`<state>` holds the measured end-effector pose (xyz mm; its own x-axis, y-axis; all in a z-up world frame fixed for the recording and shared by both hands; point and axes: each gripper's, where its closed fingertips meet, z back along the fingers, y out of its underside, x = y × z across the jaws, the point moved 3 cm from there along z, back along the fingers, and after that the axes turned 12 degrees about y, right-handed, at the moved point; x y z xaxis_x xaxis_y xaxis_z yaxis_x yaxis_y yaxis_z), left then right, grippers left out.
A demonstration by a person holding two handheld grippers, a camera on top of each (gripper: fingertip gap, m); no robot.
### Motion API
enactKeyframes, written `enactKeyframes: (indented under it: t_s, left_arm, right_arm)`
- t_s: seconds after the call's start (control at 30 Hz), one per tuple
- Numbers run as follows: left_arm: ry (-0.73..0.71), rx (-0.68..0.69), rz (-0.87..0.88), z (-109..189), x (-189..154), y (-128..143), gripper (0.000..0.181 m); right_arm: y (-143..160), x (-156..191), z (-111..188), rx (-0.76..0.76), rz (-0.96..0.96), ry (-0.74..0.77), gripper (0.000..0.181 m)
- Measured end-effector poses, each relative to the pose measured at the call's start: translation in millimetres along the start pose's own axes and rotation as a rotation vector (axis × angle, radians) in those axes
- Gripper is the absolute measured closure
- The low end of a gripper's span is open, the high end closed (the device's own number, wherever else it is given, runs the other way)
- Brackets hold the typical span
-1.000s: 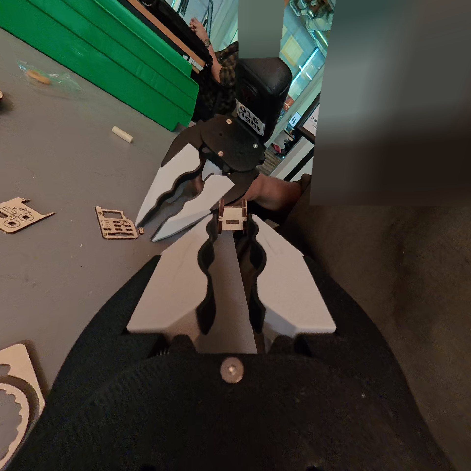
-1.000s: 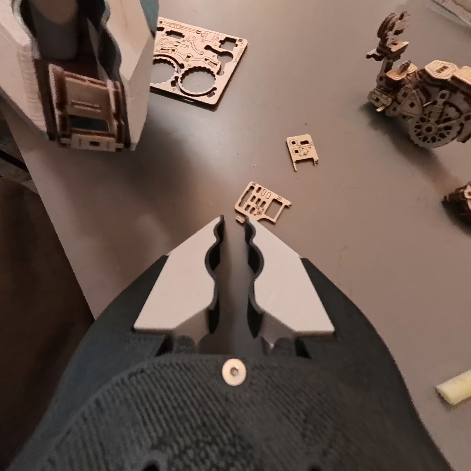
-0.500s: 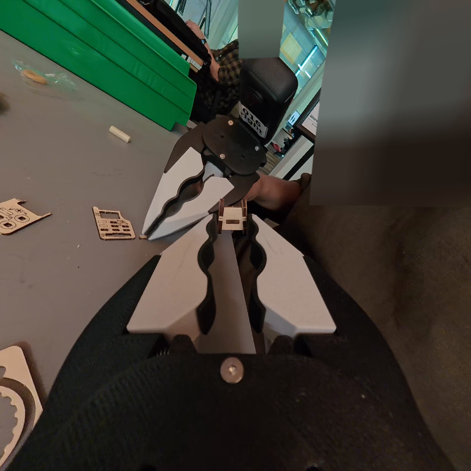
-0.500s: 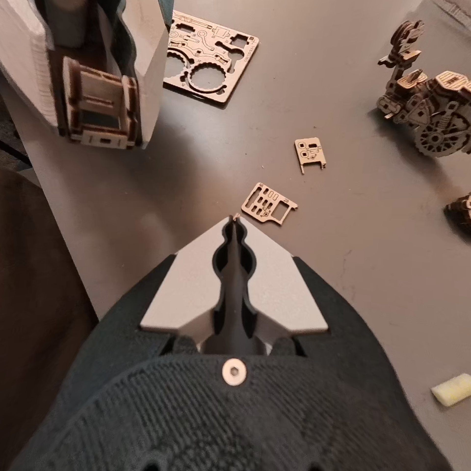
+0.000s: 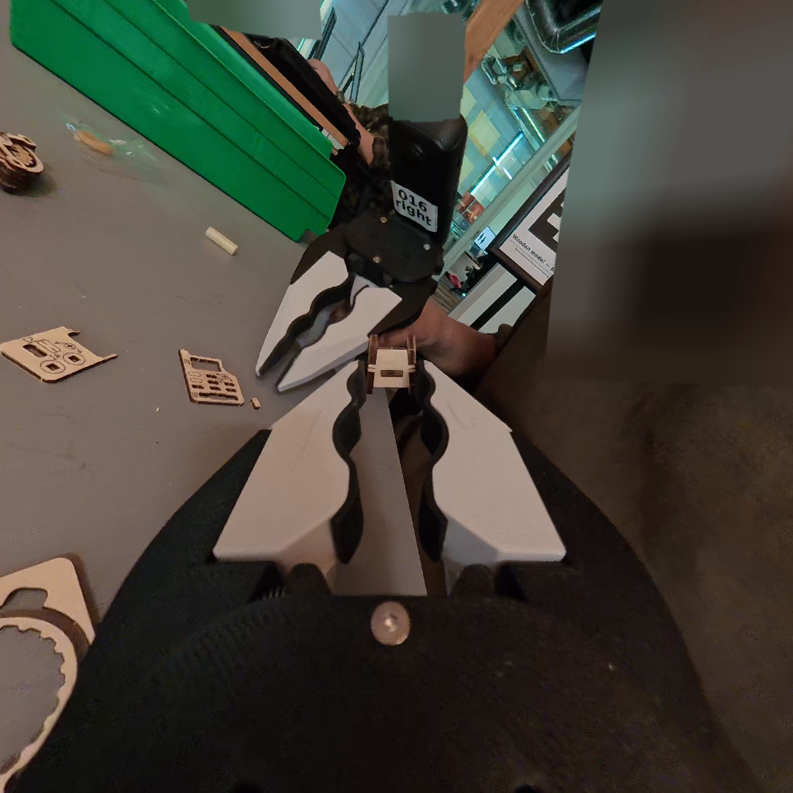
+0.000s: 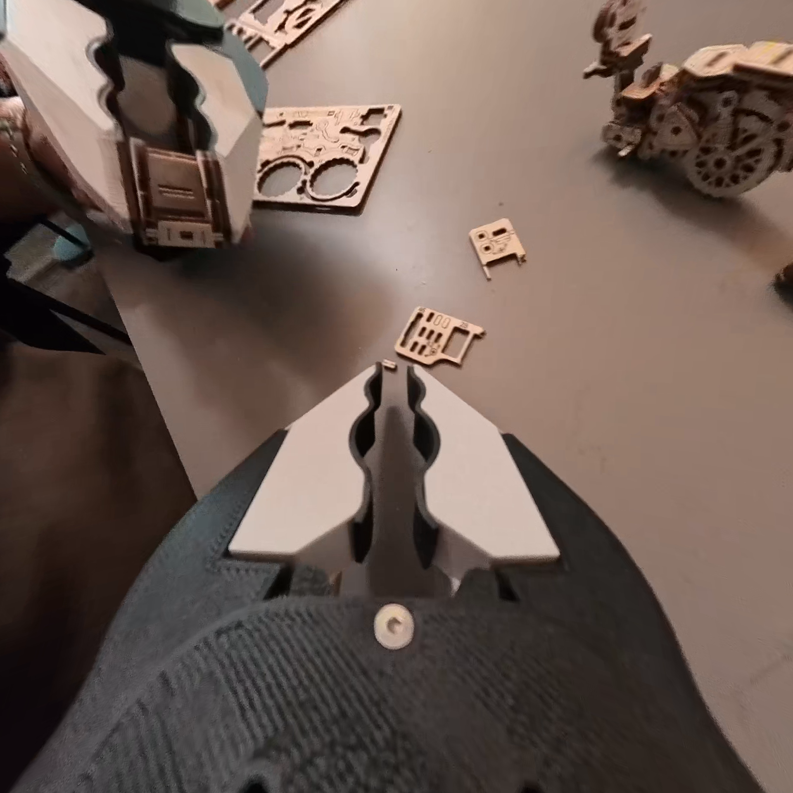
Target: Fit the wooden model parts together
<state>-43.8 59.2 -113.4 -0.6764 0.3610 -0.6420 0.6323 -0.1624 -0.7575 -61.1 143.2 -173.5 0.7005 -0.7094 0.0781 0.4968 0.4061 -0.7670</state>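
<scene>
My left gripper (image 5: pixel 391 373) is shut on a small boxy wooden sub-assembly (image 5: pixel 390 367) and holds it above the table's near edge. It also shows in the right wrist view (image 6: pixel 180 234), with the sub-assembly (image 6: pixel 178 189) between its fingers. My right gripper (image 6: pixel 392 369) is low over the grey table, its jaws a narrow gap apart and empty. A tiny wooden piece (image 6: pixel 388 364) lies on the table just at its fingertips, next to a small punched wooden sheet (image 6: pixel 437 339). The left wrist view shows the right gripper (image 5: pixel 272 379) beside that tiny piece (image 5: pixel 255 402).
A built wooden model (image 6: pixel 703 141) stands at the far right. A large punched sheet (image 6: pixel 317 158) and a small one (image 6: pixel 497 244) lie further out. Green crates (image 5: pixel 193 98) and a white foam bit (image 5: pixel 221 240) are at the table's far side. The table edge (image 6: pixel 141 364) is close on the left.
My right gripper closed its jaws at the tiny piece, then opened them a little again. The left gripper kept its hold on the sub-assembly, which now sits further right in the right wrist view.
</scene>
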Motion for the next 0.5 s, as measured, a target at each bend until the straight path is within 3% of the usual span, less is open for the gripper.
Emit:
enactKeyframes:
  t_s: [0.03,0.23,0.5]
  left_arm:
    - [0.001,0.005,0.002,-1.0,0.2,0.9,0.160]
    - [0.009,0.015,0.002,-2.7,-1.1,2.5,0.160]
    - [0.015,0.020,-0.006,-3.0,-4.8,2.5,0.160]
  right_arm:
    - [0.0,2.5,-2.2,0.005,0.036,0.009,0.170]
    - [3.8,9.7,-11.6,0.034,0.223,0.047,0.162]
    - [5.1,13.1,-2.1,0.000,0.246,0.014,0.171]
